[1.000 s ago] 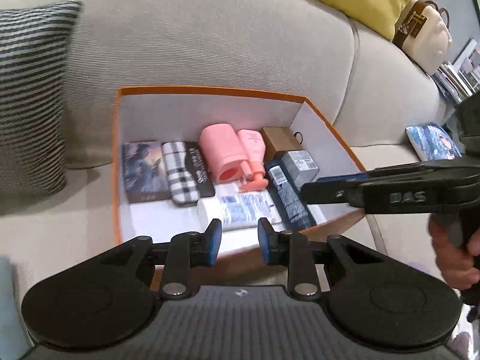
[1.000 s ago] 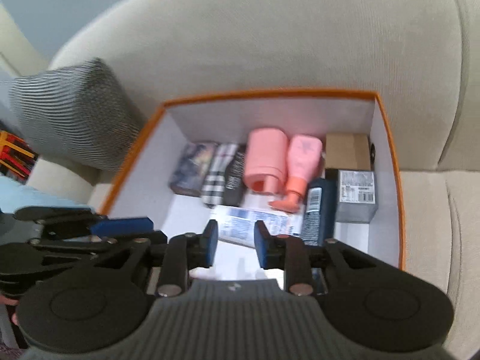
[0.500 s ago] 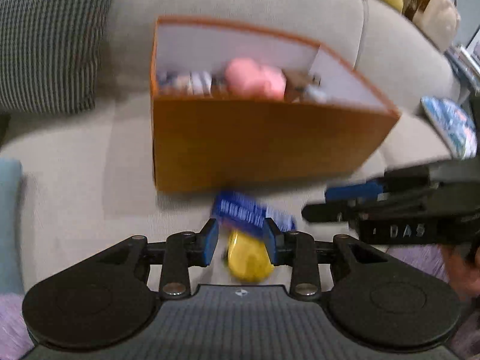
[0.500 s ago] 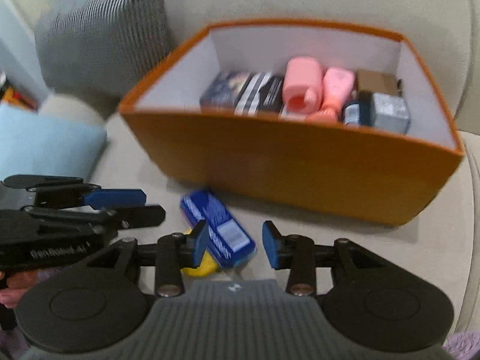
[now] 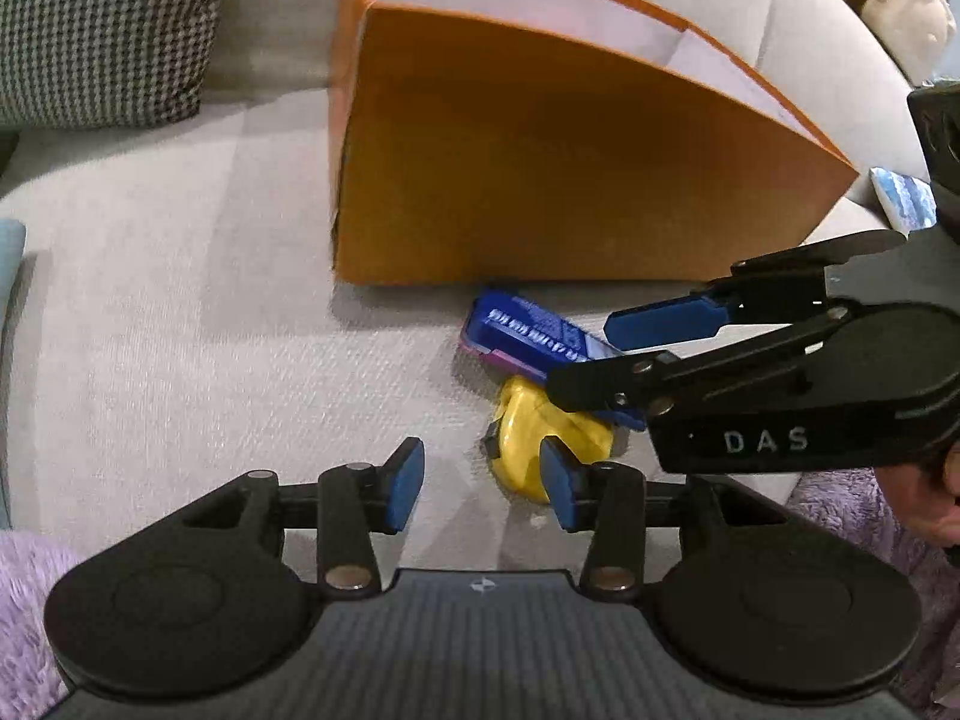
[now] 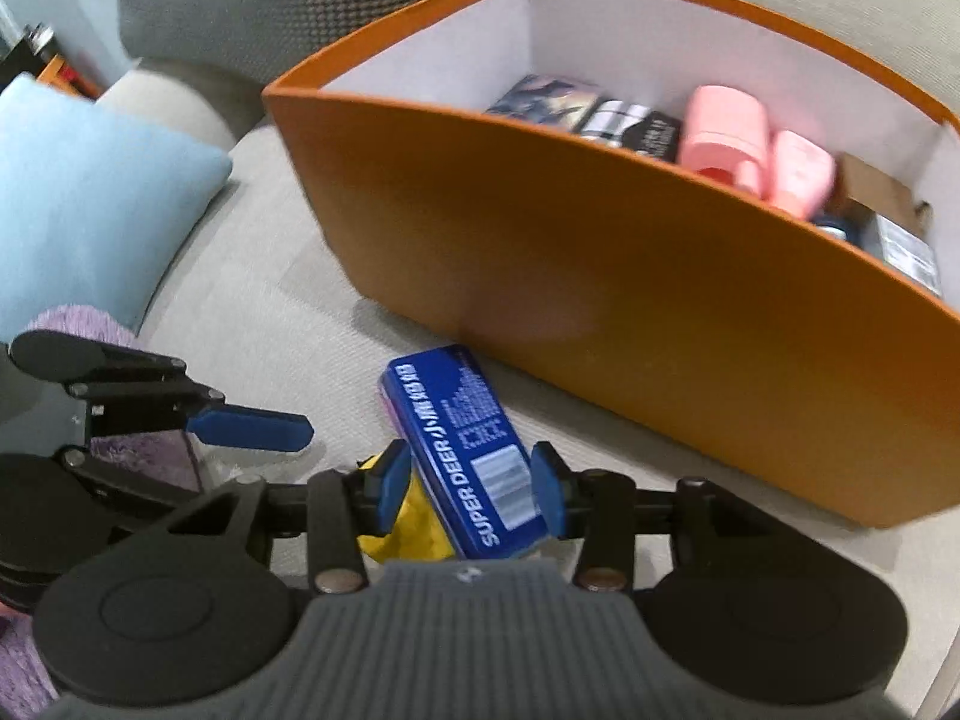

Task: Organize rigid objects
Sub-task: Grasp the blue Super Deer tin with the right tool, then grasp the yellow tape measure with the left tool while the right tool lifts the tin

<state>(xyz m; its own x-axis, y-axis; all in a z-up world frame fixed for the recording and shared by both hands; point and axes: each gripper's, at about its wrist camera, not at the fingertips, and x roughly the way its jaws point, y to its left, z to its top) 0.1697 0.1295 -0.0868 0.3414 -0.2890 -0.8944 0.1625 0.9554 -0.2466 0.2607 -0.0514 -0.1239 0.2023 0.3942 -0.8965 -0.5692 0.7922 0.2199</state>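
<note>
- right tongs (image 6: 471,495) just been opening, blue box (image 6: 474,456) between the pads, not squeezed
- left tongs (image 5: 480,489) also opening, nothing held, yellow thing (image 5: 540,438) just beside

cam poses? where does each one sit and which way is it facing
Left wrist: on the left gripper, pitched steeply down at the sofa seat; sees the orange box from outside, the yellow packet by its right fingertip; own fingers plus the right gripper and a hand show.
Right wrist: on the right gripper, also steeply down; straddles the blue box, sees into the orange box; own fingers plus the left gripper show.
Shared: orange box, blue box, yellow packet, each other's gripper.
</note>
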